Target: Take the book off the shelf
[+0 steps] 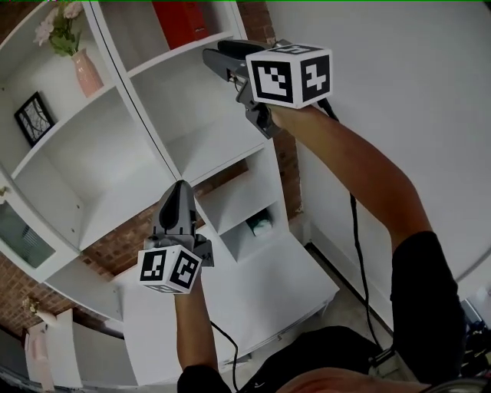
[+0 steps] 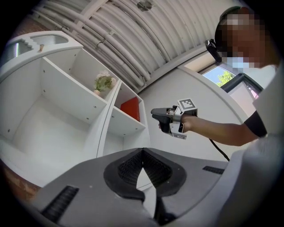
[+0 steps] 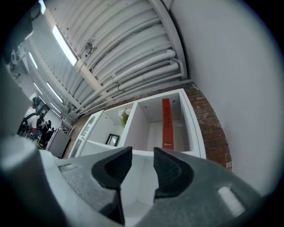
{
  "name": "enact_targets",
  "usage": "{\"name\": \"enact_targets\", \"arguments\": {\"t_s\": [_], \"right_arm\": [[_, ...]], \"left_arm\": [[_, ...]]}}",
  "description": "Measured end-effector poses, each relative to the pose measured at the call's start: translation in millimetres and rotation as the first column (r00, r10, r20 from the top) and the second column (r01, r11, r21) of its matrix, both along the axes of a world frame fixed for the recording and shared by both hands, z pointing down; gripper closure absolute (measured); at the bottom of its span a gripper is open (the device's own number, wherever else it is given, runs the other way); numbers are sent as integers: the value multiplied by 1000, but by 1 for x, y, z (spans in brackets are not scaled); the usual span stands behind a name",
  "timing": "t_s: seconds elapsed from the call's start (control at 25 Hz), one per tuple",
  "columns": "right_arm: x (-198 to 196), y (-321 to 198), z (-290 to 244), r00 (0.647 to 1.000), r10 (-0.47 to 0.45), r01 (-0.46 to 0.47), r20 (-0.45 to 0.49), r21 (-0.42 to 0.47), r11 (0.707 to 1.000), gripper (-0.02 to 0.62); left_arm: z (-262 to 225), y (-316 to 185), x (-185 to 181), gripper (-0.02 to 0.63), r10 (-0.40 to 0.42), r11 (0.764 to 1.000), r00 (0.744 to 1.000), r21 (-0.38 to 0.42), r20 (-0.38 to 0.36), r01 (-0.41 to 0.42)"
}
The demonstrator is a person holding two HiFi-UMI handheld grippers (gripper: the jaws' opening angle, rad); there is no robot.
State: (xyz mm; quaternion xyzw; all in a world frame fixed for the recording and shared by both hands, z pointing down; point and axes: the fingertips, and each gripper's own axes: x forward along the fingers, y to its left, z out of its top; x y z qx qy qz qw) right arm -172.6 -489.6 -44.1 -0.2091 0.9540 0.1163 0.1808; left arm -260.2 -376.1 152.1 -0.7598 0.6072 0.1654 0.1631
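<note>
A red book (image 1: 180,19) stands upright in the top right compartment of the white shelf unit (image 1: 146,138). In the right gripper view the red book (image 3: 167,124) shows ahead, above the jaws. My right gripper (image 1: 209,57) is raised just below and in front of that compartment; its jaws stand apart with nothing between them (image 3: 143,155). My left gripper (image 1: 180,188) hangs lower, in front of the middle shelves, its jaws closed tip to tip on nothing (image 2: 142,150). From the left gripper view the red book (image 2: 131,108) and the right gripper (image 2: 159,114) are both visible.
A pink vase with flowers (image 1: 84,69) and a small framed picture (image 1: 34,117) occupy compartments to the left. A small object (image 1: 261,225) sits in a lower cubby. Brick wall (image 1: 115,249) shows behind the shelf. A white wall (image 1: 414,92) runs along the right. A cable (image 1: 357,253) trails from the right gripper.
</note>
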Motion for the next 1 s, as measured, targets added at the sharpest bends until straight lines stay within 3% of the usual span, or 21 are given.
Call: {"name": "enact_targets", "arguments": {"t_s": [0.24,0.56,1.0], "right_arm": [[-12,-46,-51,995,94,-94,-23,5,996,385],[-52,-91,-86,977,193,-197,-93,-34,980,320],[-87,-133,-103,933,298,-316,-204,-64,947,313]], "left_arm": [[-19,-16,1,607,-23,999,1000,23,21,22],[-47,-30,-25,607,-11,999,999,33,30,10],[-36,-36,-63,607,7,999,999,41,35,-9]]}}
